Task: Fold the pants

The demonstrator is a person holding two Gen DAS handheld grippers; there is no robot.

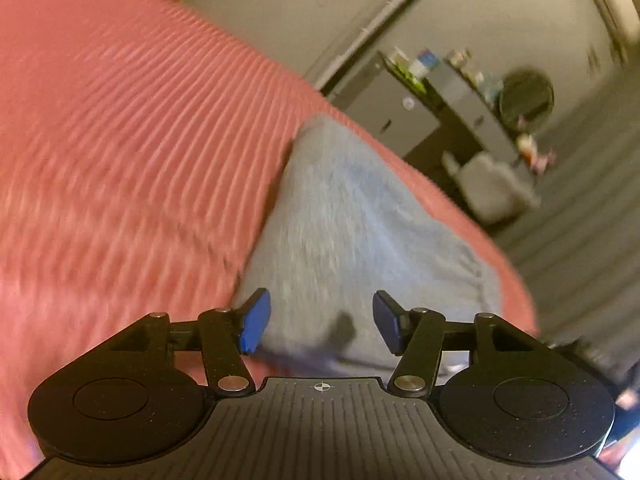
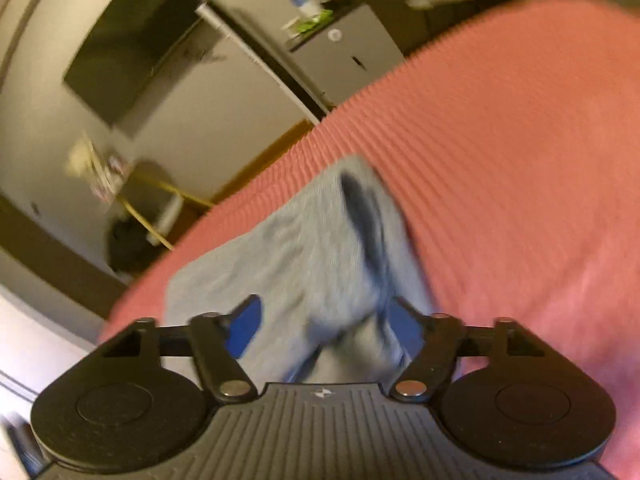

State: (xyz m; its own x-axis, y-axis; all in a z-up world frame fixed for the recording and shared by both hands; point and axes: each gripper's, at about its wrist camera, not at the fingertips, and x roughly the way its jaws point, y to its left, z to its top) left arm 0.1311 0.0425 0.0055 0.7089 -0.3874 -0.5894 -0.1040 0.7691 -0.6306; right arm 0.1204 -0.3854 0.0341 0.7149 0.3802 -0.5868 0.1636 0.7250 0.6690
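Note:
Light grey pants [image 1: 352, 232] lie on a ribbed pink bedspread [image 1: 120, 140] near its edge. My left gripper [image 1: 322, 322] is open just above the near end of the pants, with nothing between its blue pads [image 1: 256, 320]. In the right wrist view the same grey pants [image 2: 304, 248] lie on the pink bedspread [image 2: 500, 140], with a dark fold shadow along the top. My right gripper [image 2: 326, 328] is open, and a bunched fold of the pants sits between its blue pads [image 2: 244, 326]. Both views are motion blurred.
Beyond the bed edge stand a grey cabinet [image 1: 404, 116] with small items on top, a round dark object [image 1: 526, 98] and a white bag [image 1: 492, 188] on the floor. The right wrist view shows a wall-mounted dark screen [image 2: 132, 40] and a yellow-handled object [image 2: 160, 200].

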